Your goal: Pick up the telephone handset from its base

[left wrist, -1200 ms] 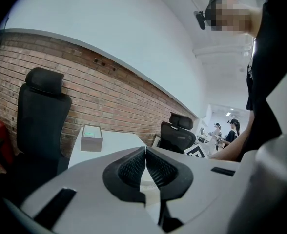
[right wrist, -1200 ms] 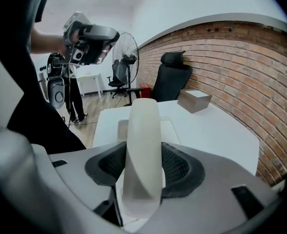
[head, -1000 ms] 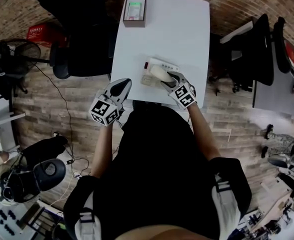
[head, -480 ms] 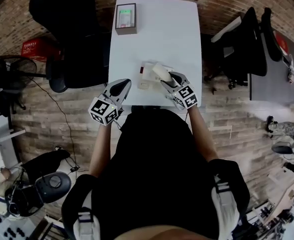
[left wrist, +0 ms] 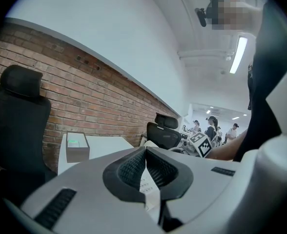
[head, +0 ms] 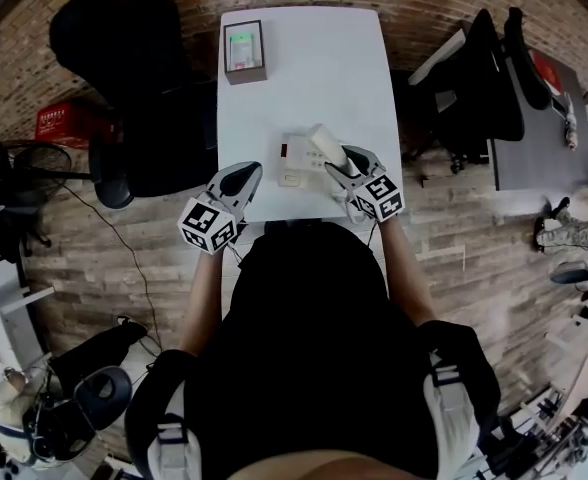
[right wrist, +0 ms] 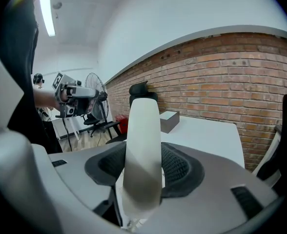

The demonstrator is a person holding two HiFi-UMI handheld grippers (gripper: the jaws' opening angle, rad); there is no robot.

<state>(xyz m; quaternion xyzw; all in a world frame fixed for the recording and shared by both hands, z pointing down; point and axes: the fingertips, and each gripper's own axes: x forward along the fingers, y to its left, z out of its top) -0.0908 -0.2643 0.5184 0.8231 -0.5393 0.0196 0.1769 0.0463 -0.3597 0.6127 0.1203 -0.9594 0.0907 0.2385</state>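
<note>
The white table (head: 359, 78) is narrow, and the phone base (head: 294, 158) sits close to its near edge. A black chair (head: 139, 78) stands right by the left edge. A small box (head: 242, 50) rests at the far left corner, with lots of bare top between it and the base.

The left gripper (head: 239, 180) hangs over the near left edge with its jaws pressed together. The right gripper (head: 349, 163) pinches the handset (head: 326, 146) over the right side of the base. The handset is a smooth, cream-white bar with rounded ends, and it sticks out past the jaws, tilted.
</note>
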